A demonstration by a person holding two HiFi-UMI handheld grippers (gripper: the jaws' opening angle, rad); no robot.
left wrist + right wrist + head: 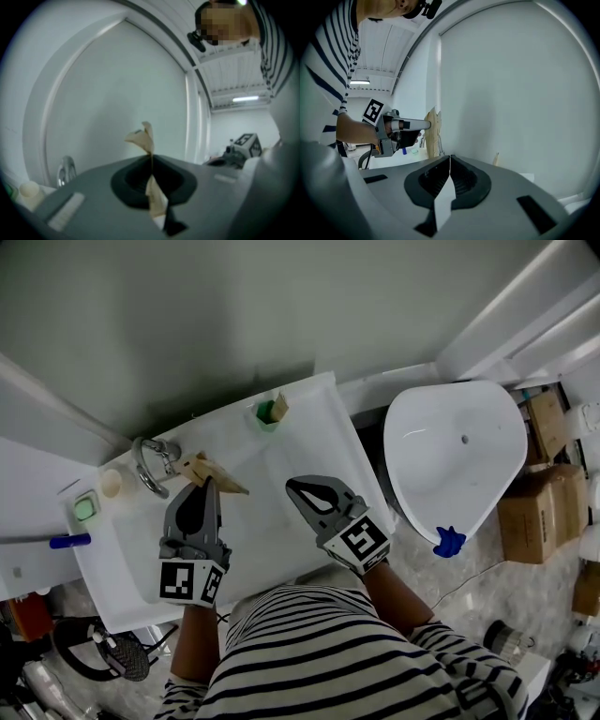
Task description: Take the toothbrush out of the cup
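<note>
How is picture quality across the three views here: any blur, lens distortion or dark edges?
Head view: sharp, wall lines bowed by the wide lens, bottom corners dim. Left gripper view: soft all over, the tan piece in the shut left gripper blurred, black fisheye rim. Right gripper view: crisper, same black rim.

The head view looks steeply down from above the person's striped shirt (328, 652), at the bottom edge, onto a white washstand (281, 456) mid-frame, with the left gripper (208, 486) and right gripper (295, 486) close below it. Each gripper view sits low behind its own jaws and faces the pale wall (117, 93). The left gripper view shares the tap (65, 171), at its lower left, with the head view. The right gripper view catches the left gripper and its paper packet (433, 131) left of centre.
</note>
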